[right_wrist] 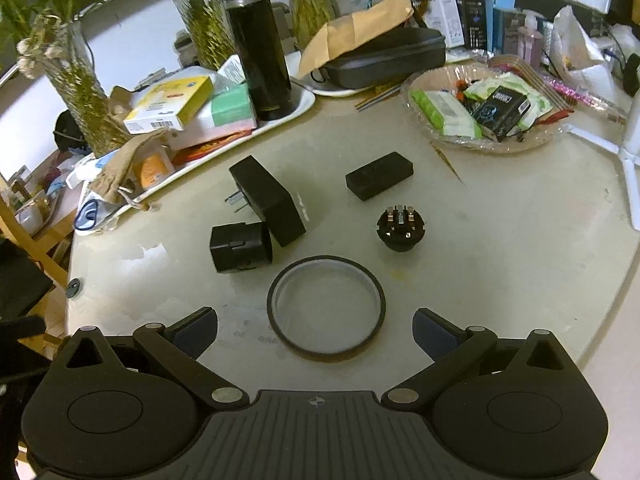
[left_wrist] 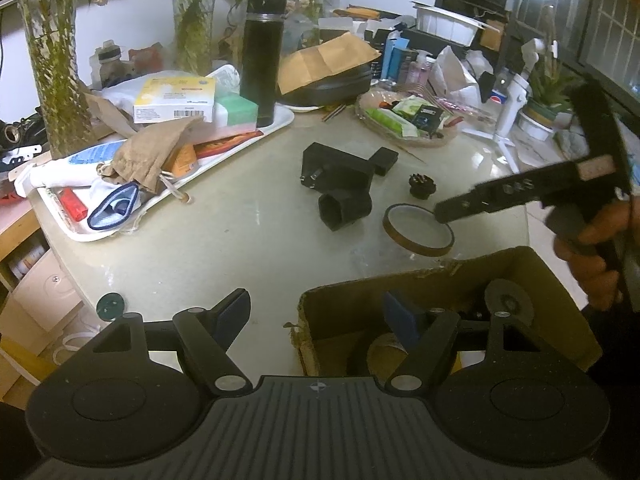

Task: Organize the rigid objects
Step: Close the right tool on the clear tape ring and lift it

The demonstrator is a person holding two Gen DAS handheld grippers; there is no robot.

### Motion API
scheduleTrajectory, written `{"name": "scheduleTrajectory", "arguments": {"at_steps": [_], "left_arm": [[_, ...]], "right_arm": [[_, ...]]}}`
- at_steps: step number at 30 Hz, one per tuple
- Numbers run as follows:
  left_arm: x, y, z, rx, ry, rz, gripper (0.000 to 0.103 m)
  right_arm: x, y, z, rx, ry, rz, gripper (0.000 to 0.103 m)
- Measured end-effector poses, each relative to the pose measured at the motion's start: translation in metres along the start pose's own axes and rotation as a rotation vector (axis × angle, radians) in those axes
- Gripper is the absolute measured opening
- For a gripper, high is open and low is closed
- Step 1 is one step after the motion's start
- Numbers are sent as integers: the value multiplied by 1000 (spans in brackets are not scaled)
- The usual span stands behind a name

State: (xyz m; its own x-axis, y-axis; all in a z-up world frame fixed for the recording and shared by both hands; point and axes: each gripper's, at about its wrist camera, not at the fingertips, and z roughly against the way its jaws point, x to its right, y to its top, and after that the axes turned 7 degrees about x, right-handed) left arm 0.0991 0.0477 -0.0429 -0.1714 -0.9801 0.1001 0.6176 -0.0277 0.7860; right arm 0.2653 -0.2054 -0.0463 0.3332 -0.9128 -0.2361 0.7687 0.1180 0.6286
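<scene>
- The tape roll (right_wrist: 326,307) was a thin, dark brown ring with a see-through centre, lying flat on the pale table (right_wrist: 500,264), low in the middle of the right wrist view.
- Being round, it showed no long axis; its open face pointed upward.
- The right gripper (right_wrist: 316,332) stood with jaws wide apart and nothing held; the roll lay between its fingertips and just ahead, apart from both pads.
- The left gripper (left_wrist: 320,316) was likewise spread and empty, one finger over the cardboard box (left_wrist: 560,280) at lower right.
</scene>
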Motion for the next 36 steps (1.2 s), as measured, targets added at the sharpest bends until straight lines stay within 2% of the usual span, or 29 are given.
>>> {"name": "scheduleTrajectory", "arguments": {"at_steps": [7, 11, 17, 22, 28, 32, 36], "left_arm": [[3, -1, -2, -1, 0, -21, 73], [-2, -1, -4, -9, -11, 11, 73], [-9, 0, -5, -15, -10, 56, 73], [-8, 0, -5, -16, -11, 58, 73], [-4, -1, -5, -16, -17, 32, 73], [-2, -2, -5, -17, -14, 24, 73], [-2, -1, -5, -10, -19, 31, 73]], "right_arm": [[0, 10, -35, -76, -12, -43, 103], [4, 13, -51, -116, -14, -106, 103], [10, 15, -64, -171, -73, -182, 103], [10, 17, -72, -198, -77, -221, 103], [2, 17, -78, -223, -110, -176, 102], [-5, 16, -77, -218, -147, -98, 91], [1, 16, -73, -207, -125, -112, 90]]}}
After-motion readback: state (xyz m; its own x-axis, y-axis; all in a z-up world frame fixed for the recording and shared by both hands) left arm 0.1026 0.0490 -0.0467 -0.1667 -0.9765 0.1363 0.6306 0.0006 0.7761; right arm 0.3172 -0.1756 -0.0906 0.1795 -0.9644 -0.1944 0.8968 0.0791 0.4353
